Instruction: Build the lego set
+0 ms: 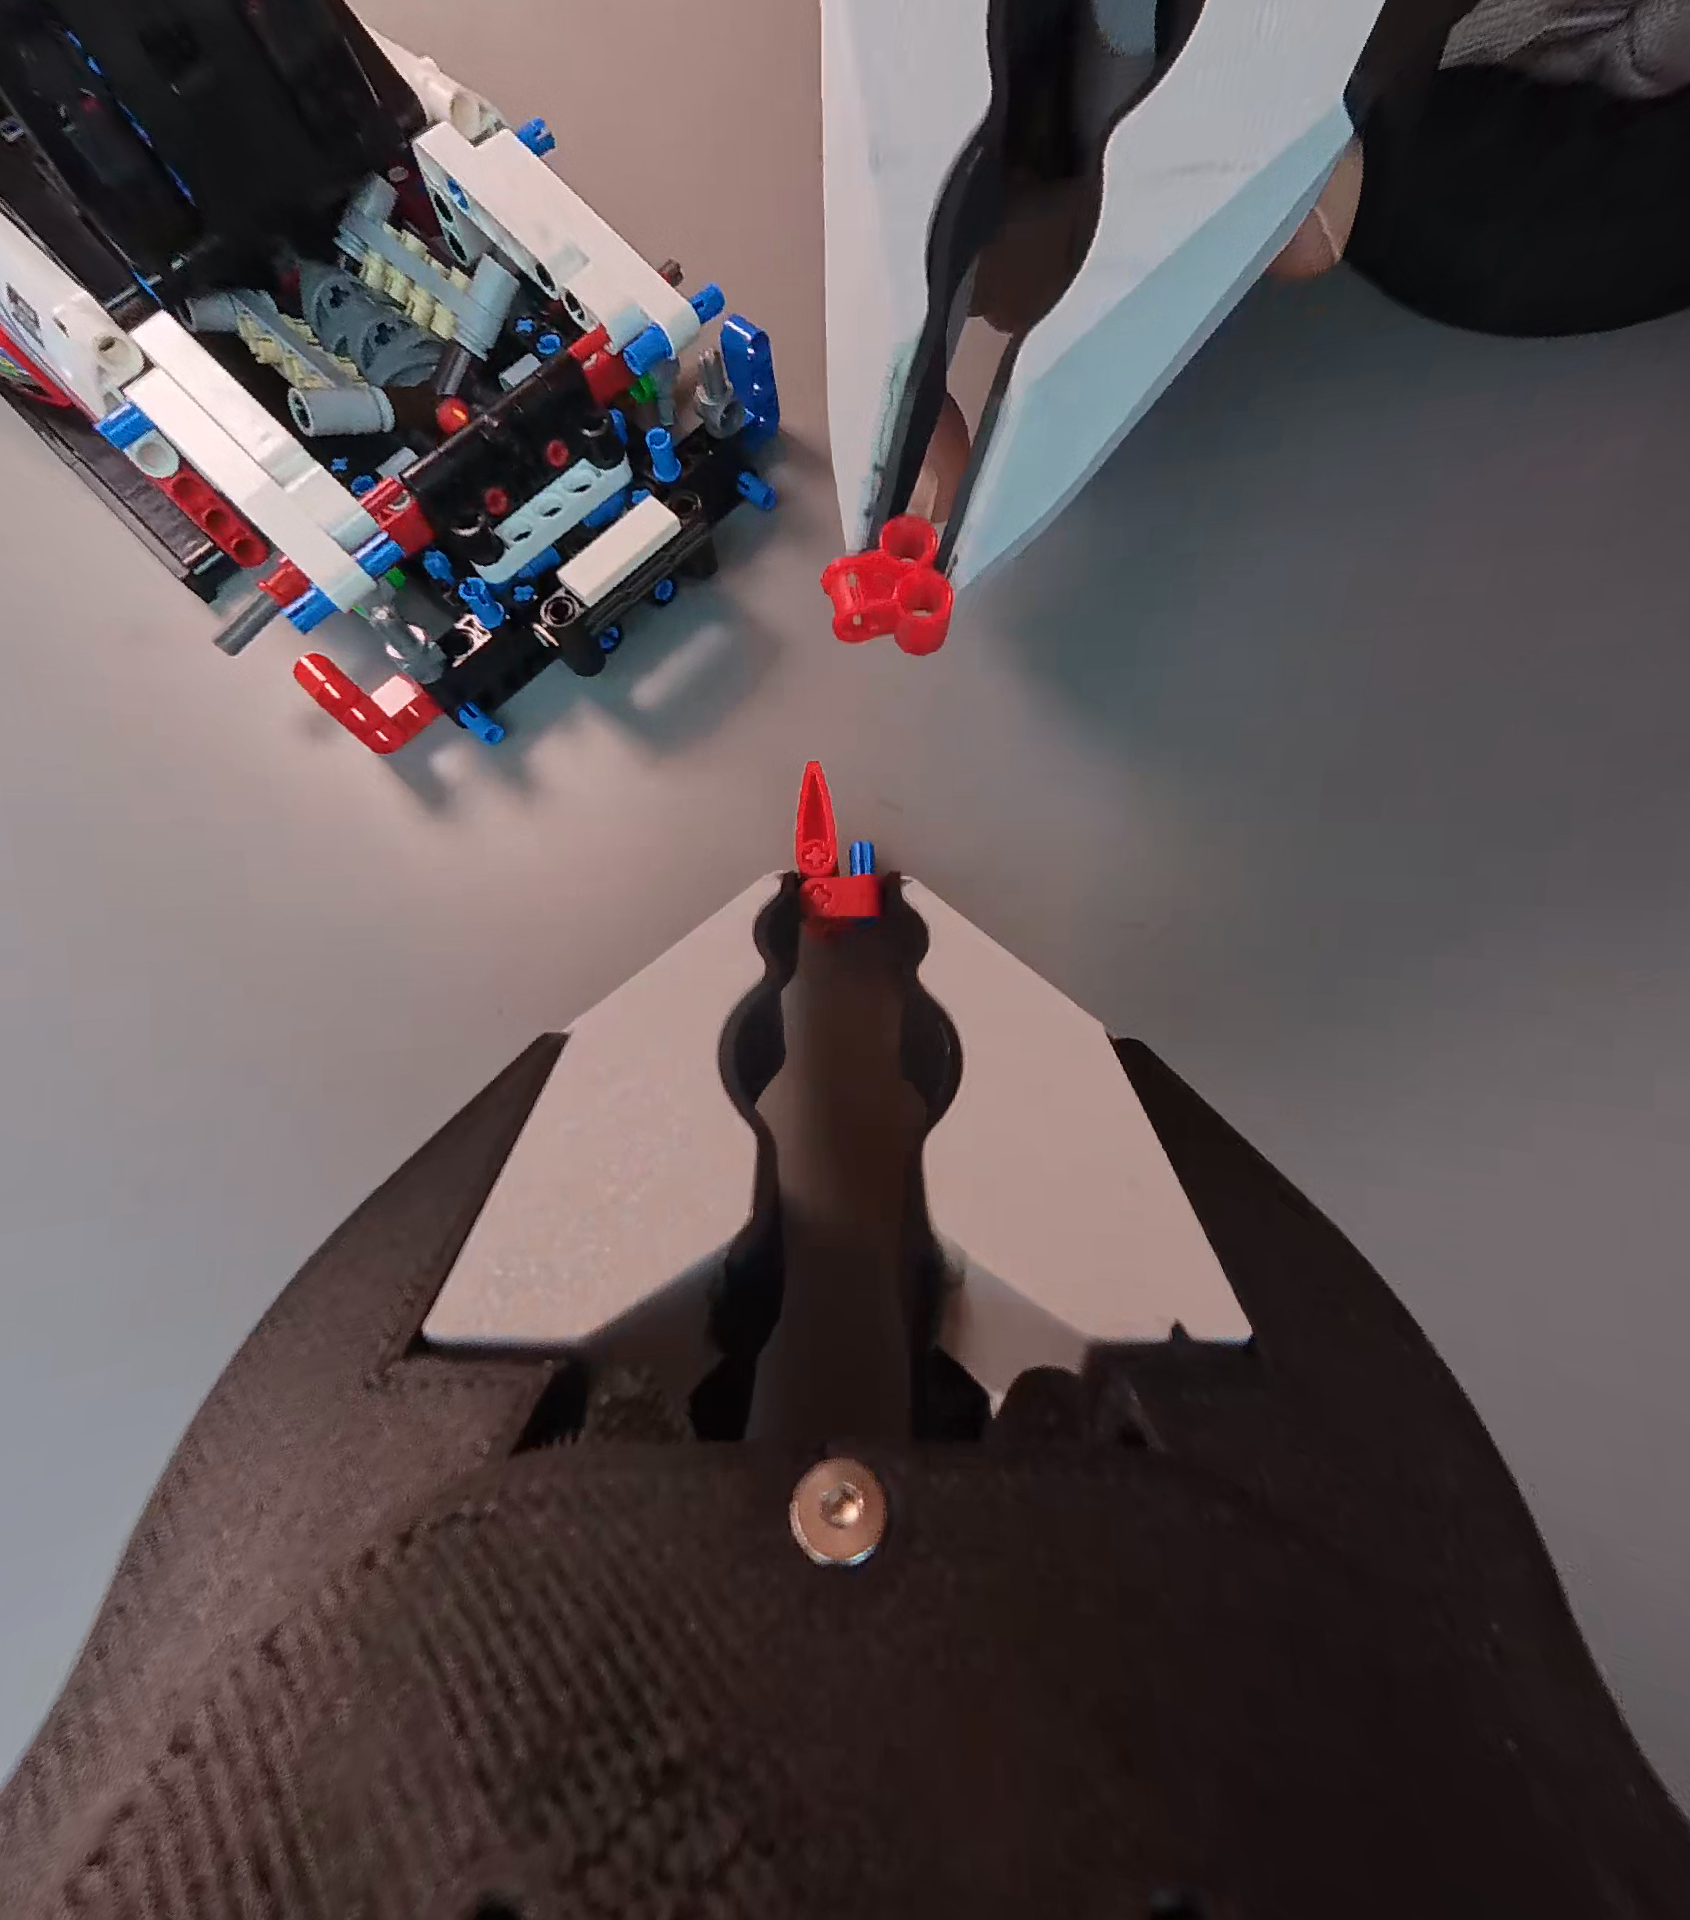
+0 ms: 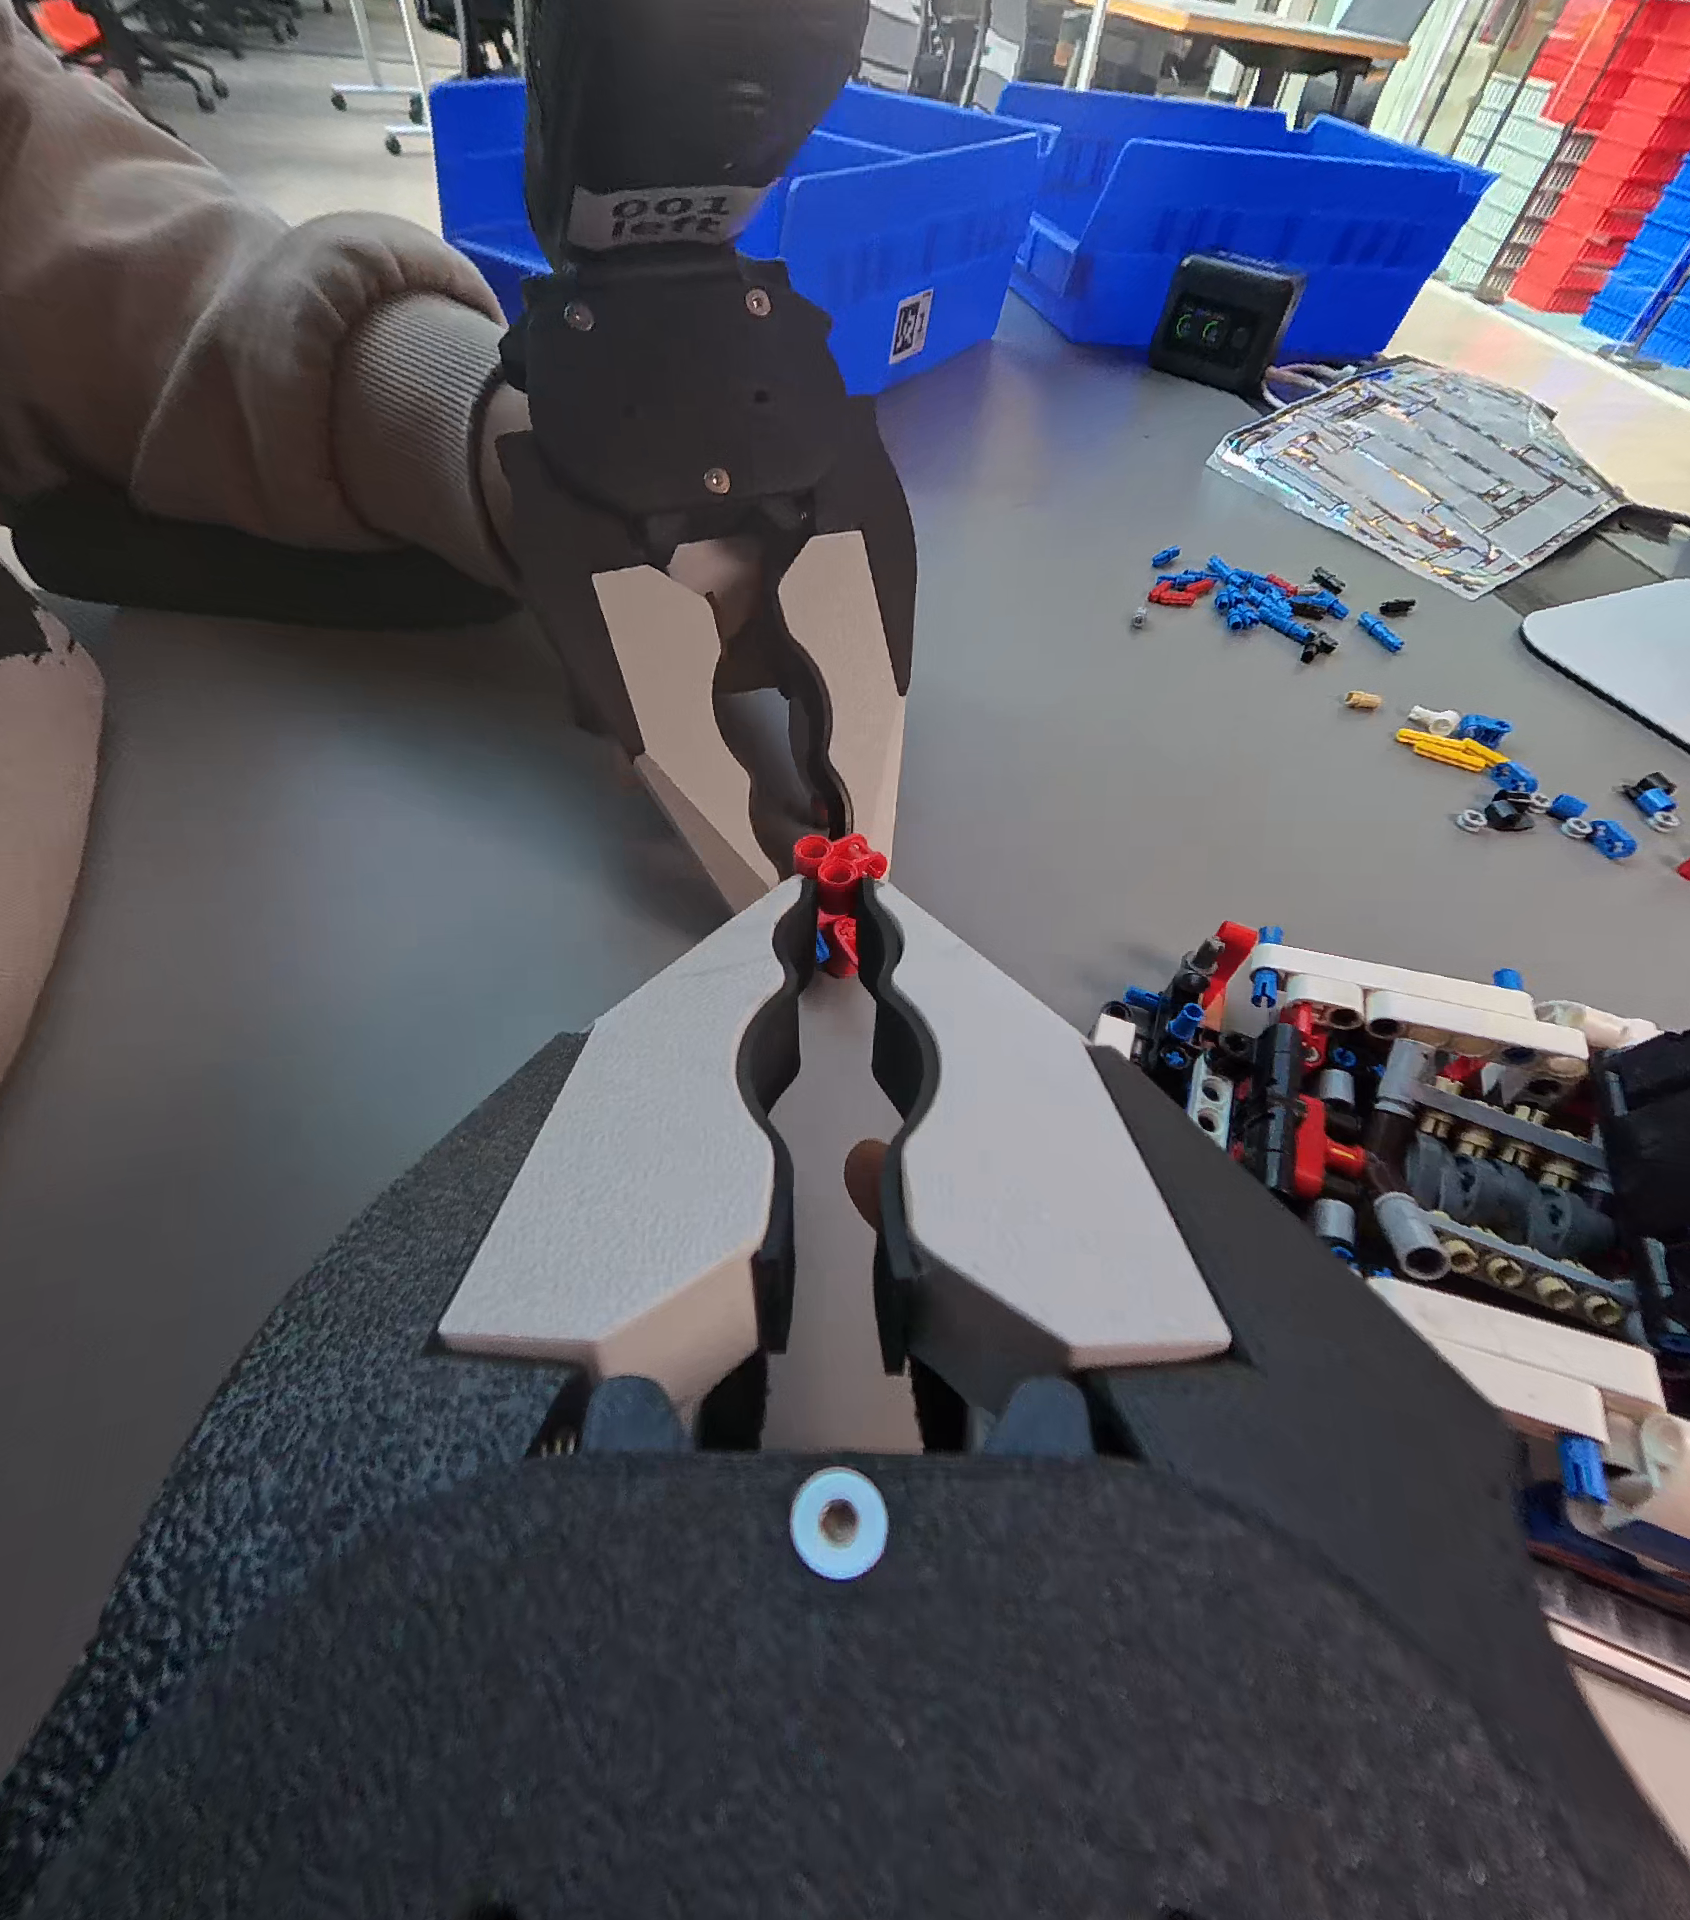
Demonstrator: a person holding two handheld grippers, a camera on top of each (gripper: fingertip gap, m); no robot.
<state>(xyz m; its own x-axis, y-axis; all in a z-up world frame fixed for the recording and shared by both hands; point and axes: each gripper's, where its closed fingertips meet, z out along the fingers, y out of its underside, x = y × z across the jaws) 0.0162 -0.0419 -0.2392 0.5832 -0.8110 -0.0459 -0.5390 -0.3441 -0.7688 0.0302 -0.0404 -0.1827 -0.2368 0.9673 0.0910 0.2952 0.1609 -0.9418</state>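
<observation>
Two small rigid, light plastic pieces meet at frame centre, above the counter (image 1: 1340,831). Grip each by its flat sides; both are slippery. Left hand-held gripper (image 1: 842,885) is narrowed onto a red pin assembly (image 1: 825,852); right hand-held gripper (image 2: 833,883) pinches a red three-hole connector (image 1: 891,584).

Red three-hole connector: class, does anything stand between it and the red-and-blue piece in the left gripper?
Nothing visible does. Only bare table shows between the connector and the red-and-blue piece in the left gripper; the lego model sits off to the side.
</observation>
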